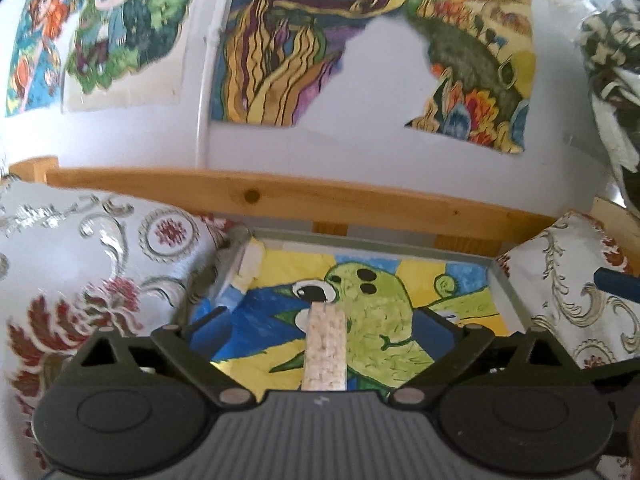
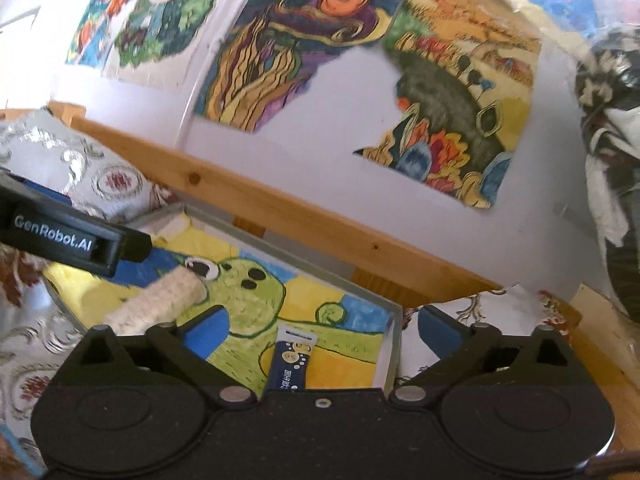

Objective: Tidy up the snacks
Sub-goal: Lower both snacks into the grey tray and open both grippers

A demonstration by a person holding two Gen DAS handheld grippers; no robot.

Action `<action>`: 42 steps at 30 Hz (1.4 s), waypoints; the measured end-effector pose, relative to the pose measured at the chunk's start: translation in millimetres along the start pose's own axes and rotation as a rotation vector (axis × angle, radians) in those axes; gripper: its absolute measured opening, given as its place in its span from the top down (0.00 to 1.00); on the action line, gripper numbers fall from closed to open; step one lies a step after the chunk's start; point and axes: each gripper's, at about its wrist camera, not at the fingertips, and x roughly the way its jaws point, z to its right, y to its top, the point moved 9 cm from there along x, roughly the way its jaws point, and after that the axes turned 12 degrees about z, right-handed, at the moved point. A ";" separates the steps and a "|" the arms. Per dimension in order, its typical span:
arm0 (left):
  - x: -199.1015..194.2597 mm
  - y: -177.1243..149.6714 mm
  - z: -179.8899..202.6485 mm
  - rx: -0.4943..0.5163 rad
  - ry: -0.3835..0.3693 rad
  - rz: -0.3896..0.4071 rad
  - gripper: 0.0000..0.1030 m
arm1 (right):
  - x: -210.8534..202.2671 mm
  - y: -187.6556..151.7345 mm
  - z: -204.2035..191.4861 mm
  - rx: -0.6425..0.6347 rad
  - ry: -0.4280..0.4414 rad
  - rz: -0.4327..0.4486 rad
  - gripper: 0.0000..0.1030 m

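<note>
In the left wrist view, the left tool (image 1: 324, 328) is seen at the bottom of the frame with its blue-padded fingers spread wide. A pale puffed-rice bar (image 1: 325, 348) is seen lying between them, apart from both fingers, over the shallow grey tray (image 1: 508, 284). The tray floor is covered by a painted sheet with a green cartoon creature (image 1: 372, 304).

In the right wrist view, the right tool (image 2: 320, 332) is also seen wide apart at the bottom of the frame, nothing being gripped. A dark blue snack stick (image 2: 294, 364) with small unreadable white print is seen in the tray at lower centre. At left, the other tool's black finger is marked "GenRobot.AI". Torn colourful pictures (image 2: 452, 120) are seen stuck on the white wall above a wooden rail (image 2: 280, 208).
</note>
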 end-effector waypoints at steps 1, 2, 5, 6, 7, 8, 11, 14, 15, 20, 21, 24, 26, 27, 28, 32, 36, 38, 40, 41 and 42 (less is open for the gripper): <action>-6.7 3.7 0.5 0.009 -0.001 0.008 0.02 | -6.3 3.9 1.6 0.015 0.002 0.007 0.01; -12.6 6.7 0.9 0.015 -0.001 0.015 0.02 | -12.2 7.3 2.7 0.028 0.006 0.014 0.01; -31.5 14.3 3.8 0.031 -0.007 0.036 0.01 | -30.9 17.1 5.1 0.055 0.014 0.030 0.01; -38.1 16.2 4.9 0.037 -0.011 0.041 0.01 | -38.0 20.2 5.7 0.059 0.013 0.035 0.01; -45.8 18.1 6.2 0.045 -0.014 0.045 0.01 | -43.9 22.7 6.0 0.060 0.010 0.040 0.01; -51.3 19.0 7.3 0.050 -0.016 0.047 0.01 | -50.8 25.2 6.6 0.063 0.007 0.045 0.01; -70.1 19.8 9.8 0.065 -0.021 0.048 0.00 | -68.9 30.2 8.4 0.075 0.003 0.054 0.01; -89.2 18.0 10.5 0.074 -0.017 0.047 0.00 | -88.2 32.8 10.5 0.094 -0.001 0.058 0.01; -95.5 16.9 10.4 0.074 -0.016 0.045 0.00 | -96.3 33.1 11.1 0.101 -0.001 0.061 0.01; -123.5 6.3 10.1 0.088 -0.013 0.023 0.00 | -132.1 31.4 12.9 0.123 -0.006 0.068 0.01; -129.1 4.1 10.2 0.095 -0.012 0.020 0.00 | -138.5 30.3 13.3 0.125 -0.008 0.068 0.01; -144.2 -1.4 11.1 0.120 -0.008 0.014 0.00 | -159.4 26.5 14.6 0.140 -0.015 0.066 0.01; -153.5 -4.9 12.0 0.130 -0.008 0.011 0.00 | -172.5 23.1 14.6 0.149 -0.022 0.062 0.01; -157.9 -7.3 12.4 0.132 -0.008 0.008 0.00 | -179.9 20.6 14.1 0.152 -0.024 0.060 0.01; -162.7 -10.3 12.7 0.133 -0.010 0.003 0.00 | -186.5 18.2 13.6 0.154 -0.026 0.058 0.01; -178.9 -25.2 14.2 0.132 -0.020 -0.026 0.00 | -209.2 5.7 9.6 0.168 -0.033 0.041 0.01; -191.2 -44.9 13.8 0.134 -0.028 -0.063 0.00 | -229.8 -10.3 4.4 0.174 -0.041 0.013 0.01; -196.6 -55.7 12.7 0.135 -0.029 -0.084 0.00 | -238.6 -18.0 1.4 0.179 -0.045 -0.001 0.01; -200.0 -65.4 10.8 0.134 -0.029 -0.105 0.00 | -245.8 -25.7 -3.3 0.179 -0.038 -0.018 0.01; -201.4 -70.4 9.7 0.133 -0.029 -0.116 0.00 | -248.6 -29.4 -5.8 0.178 -0.036 -0.028 0.01; -202.4 -74.6 8.7 0.133 -0.031 -0.127 0.00 | -250.3 -32.5 -8.1 0.177 -0.034 -0.037 0.01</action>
